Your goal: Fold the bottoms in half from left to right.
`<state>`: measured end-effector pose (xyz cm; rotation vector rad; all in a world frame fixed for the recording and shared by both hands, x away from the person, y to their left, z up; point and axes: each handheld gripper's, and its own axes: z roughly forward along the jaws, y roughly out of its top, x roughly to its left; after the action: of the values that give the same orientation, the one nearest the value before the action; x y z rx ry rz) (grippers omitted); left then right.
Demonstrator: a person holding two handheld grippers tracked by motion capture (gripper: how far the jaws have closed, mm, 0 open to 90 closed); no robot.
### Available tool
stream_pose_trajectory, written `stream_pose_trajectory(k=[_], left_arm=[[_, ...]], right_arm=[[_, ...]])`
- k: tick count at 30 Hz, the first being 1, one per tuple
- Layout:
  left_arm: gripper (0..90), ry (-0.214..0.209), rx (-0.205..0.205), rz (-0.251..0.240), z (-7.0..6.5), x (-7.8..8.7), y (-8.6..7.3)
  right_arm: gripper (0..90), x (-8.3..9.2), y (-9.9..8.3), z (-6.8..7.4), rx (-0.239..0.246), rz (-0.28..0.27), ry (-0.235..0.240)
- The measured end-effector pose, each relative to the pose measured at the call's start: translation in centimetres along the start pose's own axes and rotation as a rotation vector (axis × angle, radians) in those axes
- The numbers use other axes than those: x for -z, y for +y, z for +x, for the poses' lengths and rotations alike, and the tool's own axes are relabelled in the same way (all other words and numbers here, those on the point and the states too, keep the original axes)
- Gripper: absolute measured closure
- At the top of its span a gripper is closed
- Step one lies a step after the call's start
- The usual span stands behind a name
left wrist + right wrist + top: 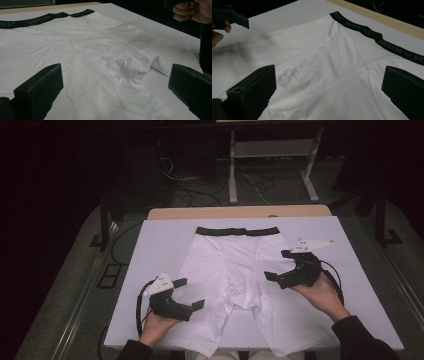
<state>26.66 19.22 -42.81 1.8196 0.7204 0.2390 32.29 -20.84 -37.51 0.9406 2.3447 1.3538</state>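
The white shorts (235, 280) lie flat in the middle of the counter (150, 250). Their black waistband (237, 231) is at the far end, and the two legs point toward the person. The cloth has a bunched, wrinkled spot where the legs meet.

From the high view you can see the whole pair of shorts at once, plus both hands. The left tool (192, 293) sits over the edge of the left leg. Its two black jaws are spread apart with nothing between them. The right tool (278, 265) is over the right side of the shorts, nearer the waistband. Its jaws are spread apart too and hold nothing.

The left gripper view looks from low down. It shows the wrinkles (127, 66) up close, and pale letters on the waistband (37, 18) that the high view is too far away to show. The other hand (192, 11) peeks in at the top corner.

The right gripper view shows the waistband (377, 37) running slantwise and the wooden edge of the counter (384, 21) behind it.
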Motion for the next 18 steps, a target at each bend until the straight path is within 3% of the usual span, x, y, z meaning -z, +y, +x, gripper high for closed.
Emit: stream_pose_trajectory(k=[18], left_arm=[[0.0, 0.0, 0.001, -0.001, 0.0, 0.0, 0.0]], right_arm=[[0.0, -2.5, 1.5, -0.6, 0.009, 0.024, 0.011]])
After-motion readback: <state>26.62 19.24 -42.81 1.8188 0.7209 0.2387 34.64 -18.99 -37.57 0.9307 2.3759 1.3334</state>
